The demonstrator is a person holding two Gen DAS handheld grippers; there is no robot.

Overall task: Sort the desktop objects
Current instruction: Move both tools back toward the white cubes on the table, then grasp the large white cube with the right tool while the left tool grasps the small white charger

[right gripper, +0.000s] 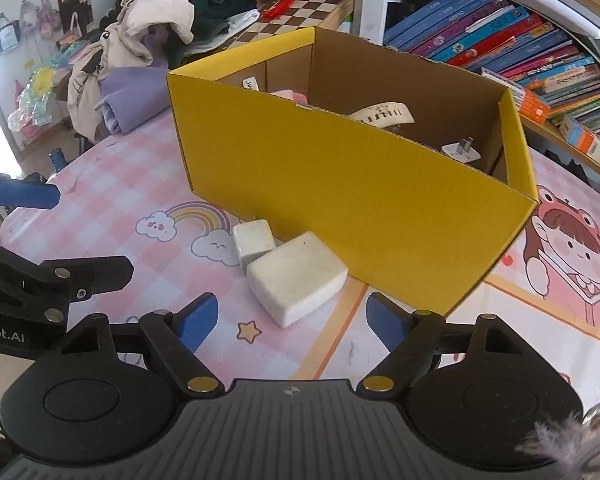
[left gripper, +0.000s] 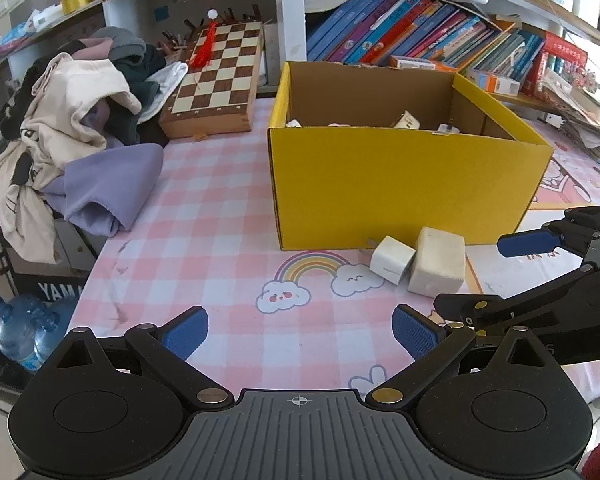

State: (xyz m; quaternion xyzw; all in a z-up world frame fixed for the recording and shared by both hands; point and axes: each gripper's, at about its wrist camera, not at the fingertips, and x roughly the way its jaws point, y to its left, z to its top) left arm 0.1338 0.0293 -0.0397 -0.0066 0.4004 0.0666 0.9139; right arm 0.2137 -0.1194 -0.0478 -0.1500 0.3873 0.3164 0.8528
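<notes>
Pink checked tablecloth (right gripper: 112,216) carries, left to right, a small white charger (right gripper: 253,239) touching a larger white block (right gripper: 296,276), both unsorted beside the part-filled yellow box (right gripper: 340,184), while left gripper (left gripper: 300,334) and right gripper (right gripper: 292,320) gape empty.

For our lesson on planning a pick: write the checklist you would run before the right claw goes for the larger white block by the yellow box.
1. Right claw open, nothing between its fingers: ok.
2. Larger white block straight ahead of it: ok.
3. Small white charger clear of the block: not ok, they touch.
4. Left claw open, holding nothing: ok.
5. Yellow box open-topped: ok.
6. Room left inside: cannot tell.
</notes>
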